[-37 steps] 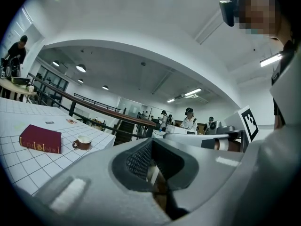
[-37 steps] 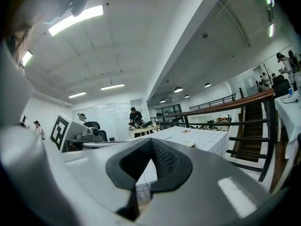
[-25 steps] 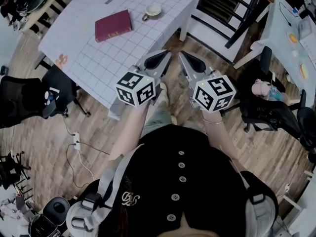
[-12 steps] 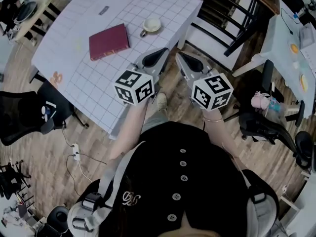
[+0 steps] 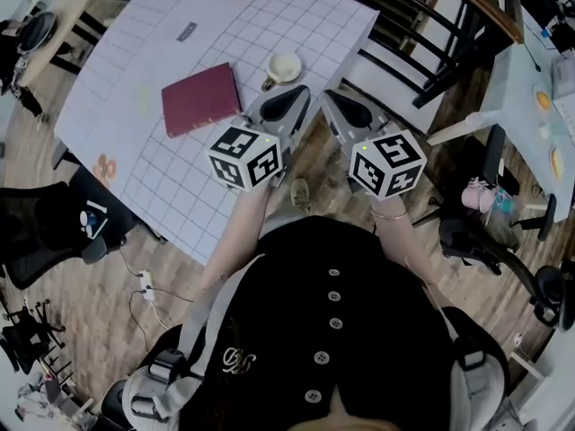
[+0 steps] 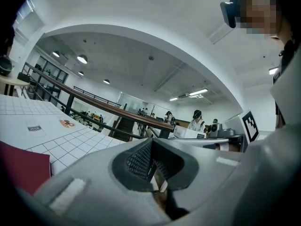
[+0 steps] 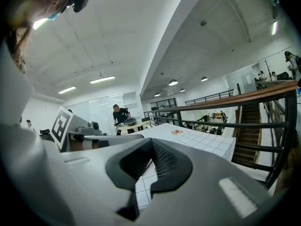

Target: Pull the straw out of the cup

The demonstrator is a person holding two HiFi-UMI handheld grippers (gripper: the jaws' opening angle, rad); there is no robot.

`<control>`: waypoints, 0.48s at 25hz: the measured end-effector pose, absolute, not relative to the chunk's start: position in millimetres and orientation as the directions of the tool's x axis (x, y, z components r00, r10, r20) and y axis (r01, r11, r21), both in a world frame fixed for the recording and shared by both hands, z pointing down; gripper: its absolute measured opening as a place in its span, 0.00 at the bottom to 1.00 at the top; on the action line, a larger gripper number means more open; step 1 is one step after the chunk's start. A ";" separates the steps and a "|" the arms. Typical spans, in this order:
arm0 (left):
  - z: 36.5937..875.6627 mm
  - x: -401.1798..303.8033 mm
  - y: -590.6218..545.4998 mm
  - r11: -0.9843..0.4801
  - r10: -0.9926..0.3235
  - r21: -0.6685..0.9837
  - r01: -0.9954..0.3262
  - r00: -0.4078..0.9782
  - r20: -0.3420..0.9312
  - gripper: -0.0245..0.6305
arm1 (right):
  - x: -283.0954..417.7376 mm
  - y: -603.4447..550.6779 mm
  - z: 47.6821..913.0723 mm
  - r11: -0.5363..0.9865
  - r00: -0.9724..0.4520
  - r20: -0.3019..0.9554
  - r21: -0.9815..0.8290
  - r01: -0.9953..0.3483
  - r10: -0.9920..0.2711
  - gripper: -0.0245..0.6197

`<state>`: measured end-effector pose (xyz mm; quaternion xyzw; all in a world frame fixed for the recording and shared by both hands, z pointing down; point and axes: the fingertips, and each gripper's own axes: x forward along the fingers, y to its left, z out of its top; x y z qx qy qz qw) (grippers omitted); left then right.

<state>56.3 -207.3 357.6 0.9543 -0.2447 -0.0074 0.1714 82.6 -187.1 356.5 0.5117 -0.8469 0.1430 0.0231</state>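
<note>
Two grippers, both with jaws pressed together on nothing.

Head view: left gripper (image 5: 295, 97) hangs over the table's (image 5: 135, 79) near edge. Right gripper (image 5: 332, 101) sits just off that edge, above wooden floor (image 5: 422, 178). Cup (image 5: 284, 66) stands by the table's right edge, just beyond the left gripper's tips; straw not made out. Red book (image 5: 199, 99) lies left of the cup, apart from it. Dark railing (image 5: 449, 25) closes in the right side.

Left gripper view: jaws meet; gridded tabletop and a corner of the book at left.

Right gripper view: jaws meet; tabletop beyond, railing at right.
</note>
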 end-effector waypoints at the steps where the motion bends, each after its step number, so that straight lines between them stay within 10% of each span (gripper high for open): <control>1: 357.4 57.2 -213.7 -0.823 -0.466 0.332 -0.461 0.882 0.068 0.03 | 82.3 -193.8 356.1 0.434 -0.473 0.185 -0.217 -0.875 -0.861 0.04; 12: 362.7 56.0 -263.6 -0.826 -0.455 0.339 -0.451 0.888 0.073 0.03 | 78.9 -248.0 359.7 0.425 -0.466 0.188 -0.223 -0.877 -0.864 0.04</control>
